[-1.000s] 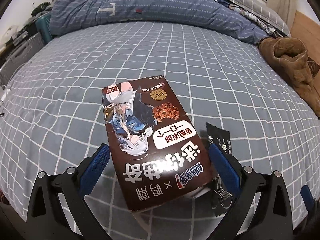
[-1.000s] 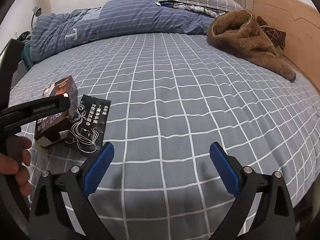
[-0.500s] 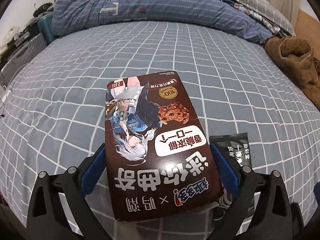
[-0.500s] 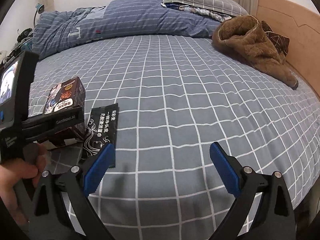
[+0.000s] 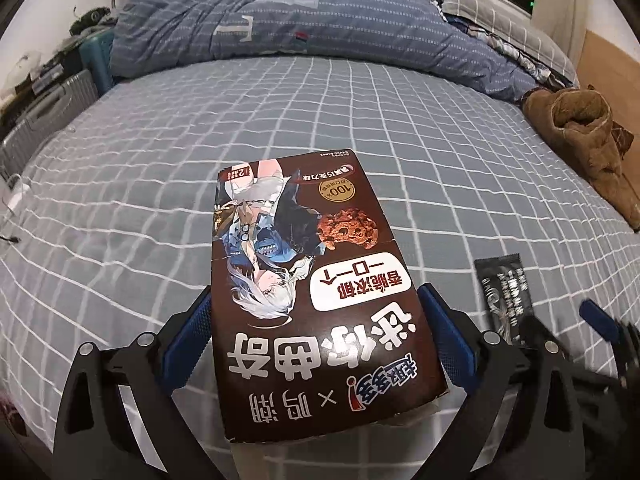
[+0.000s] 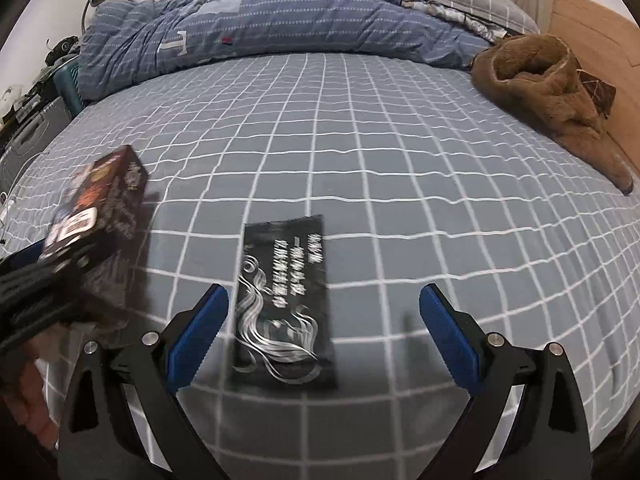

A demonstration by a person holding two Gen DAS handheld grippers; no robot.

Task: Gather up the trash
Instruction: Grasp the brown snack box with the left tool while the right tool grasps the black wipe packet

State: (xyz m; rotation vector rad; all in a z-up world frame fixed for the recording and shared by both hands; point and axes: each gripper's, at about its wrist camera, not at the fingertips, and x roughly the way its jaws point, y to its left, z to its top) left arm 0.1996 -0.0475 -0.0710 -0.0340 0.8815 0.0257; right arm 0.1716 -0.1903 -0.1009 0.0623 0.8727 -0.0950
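A brown cookie box (image 5: 316,292) with an anime figure printed on it sits between the fingers of my left gripper (image 5: 318,328), which is shut on its sides and holds it over the bed. The box also shows blurred at the left of the right wrist view (image 6: 96,208). A flat black sachet (image 6: 284,304) with silver swirls lies on the sheet, and it also shows in the left wrist view (image 5: 506,292). My right gripper (image 6: 324,332) is open around the sachet's near end, with the sachet closer to the left finger.
The bed has a grey sheet with white checks (image 6: 400,160). A blue striped duvet (image 6: 280,20) is bunched at the far side. A brown fleece garment (image 6: 552,92) lies at the right by the wooden headboard. Suitcases and clutter (image 5: 44,96) stand left of the bed.
My left gripper has closed onto the cookie box and raised it. My right gripper has swung left and now straddles the black sachet.
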